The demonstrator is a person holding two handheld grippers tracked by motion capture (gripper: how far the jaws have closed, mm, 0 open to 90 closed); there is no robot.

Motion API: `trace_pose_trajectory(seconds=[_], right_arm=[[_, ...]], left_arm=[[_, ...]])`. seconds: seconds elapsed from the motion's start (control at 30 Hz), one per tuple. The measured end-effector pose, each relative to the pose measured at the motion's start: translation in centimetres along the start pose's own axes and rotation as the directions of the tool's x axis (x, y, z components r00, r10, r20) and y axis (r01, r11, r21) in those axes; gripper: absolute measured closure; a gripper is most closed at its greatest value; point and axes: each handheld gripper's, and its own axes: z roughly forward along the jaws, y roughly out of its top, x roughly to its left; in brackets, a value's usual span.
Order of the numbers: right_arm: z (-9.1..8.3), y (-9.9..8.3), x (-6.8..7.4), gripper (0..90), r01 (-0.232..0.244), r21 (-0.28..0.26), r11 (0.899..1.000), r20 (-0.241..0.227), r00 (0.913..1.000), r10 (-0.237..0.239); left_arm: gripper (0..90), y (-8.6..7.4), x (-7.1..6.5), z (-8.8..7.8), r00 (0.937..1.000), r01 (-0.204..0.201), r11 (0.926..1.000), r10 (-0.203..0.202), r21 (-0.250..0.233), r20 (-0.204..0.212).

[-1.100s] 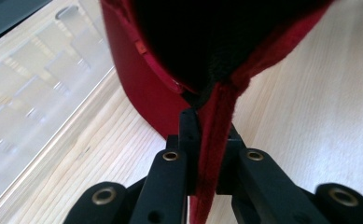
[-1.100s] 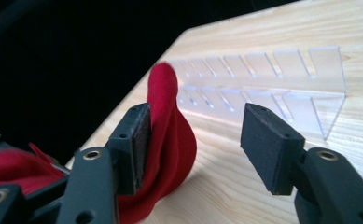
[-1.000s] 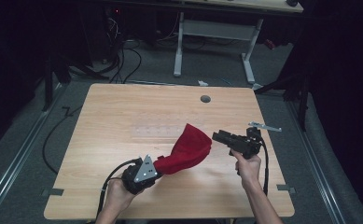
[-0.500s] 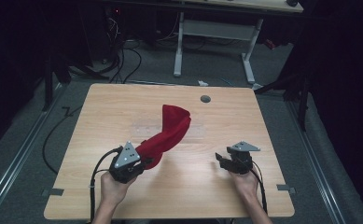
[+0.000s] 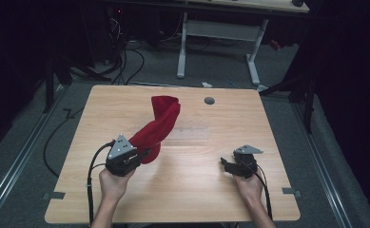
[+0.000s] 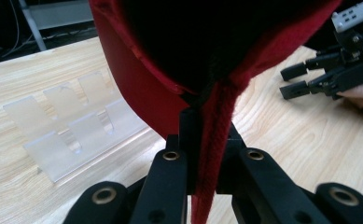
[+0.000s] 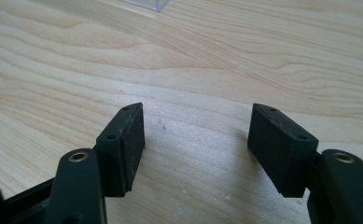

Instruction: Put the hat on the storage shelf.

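The left gripper (image 5: 147, 153) is clamping the hem of a soft red knitted fabric hat (image 5: 160, 124), which is rising beyond its fingers. The right gripper (image 5: 226, 165), jaws just opening, is standing wide over bare light wooden table (image 5: 197, 190). A clear plastic ridged stand (image 6: 72, 126) is lying past the hat. No writing is readable.

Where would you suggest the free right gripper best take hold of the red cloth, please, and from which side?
Probably the cloth's free far end: the red cloth is pinched at its near end by the left gripper and rises away over the table, its folded top edge off the wood. The right gripper, jaws open with nothing between them and just widened, could come from the right, level, closing across that upper fold.
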Motion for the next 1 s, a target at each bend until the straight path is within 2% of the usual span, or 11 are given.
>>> trace_pose_trajectory(seconds=[0.37,0.5,0.53,0.8,1.0], right_arm=[[0.0,0.0,0.2,36.6,0.006,0.002,1.0,0.011,0.9999,-0.006],[0.0,0.0,0.2,36.6,0.004,0.002,1.0,0.01,0.9999,-0.004],[0.0,0.0,0.2,36.6,0.003,0.002,1.0,0.01,0.9999,-0.003],[0.0,0.0,0.2,36.5,0.006,0.001,1.0,0.011,0.9999,-0.006],[0.0,0.0,0.2,36.3,0.004,0.001,1.0,0.01,0.9999,-0.004]], left_arm=[[85.4,2.0,0.4,0.4,0.9993,0.029,0.998,-0.03,-0.056,-0.024],[85.4,2.8,0.6,0.4,0.9987,0.039,0.9946,-0.042,-0.096,-0.028],[85.4,3.1,0.8,0.4,0.9979,0.053,0.9929,-0.057,-0.107,-0.03],[85.5,3.8,1.5,1.1,0.9957,0.077,0.9896,-0.083,-0.121,-0.042],[85.5,4.6,1.5,1.9,0.9957,0.074,0.99,-0.08,-0.12,-0.047]])
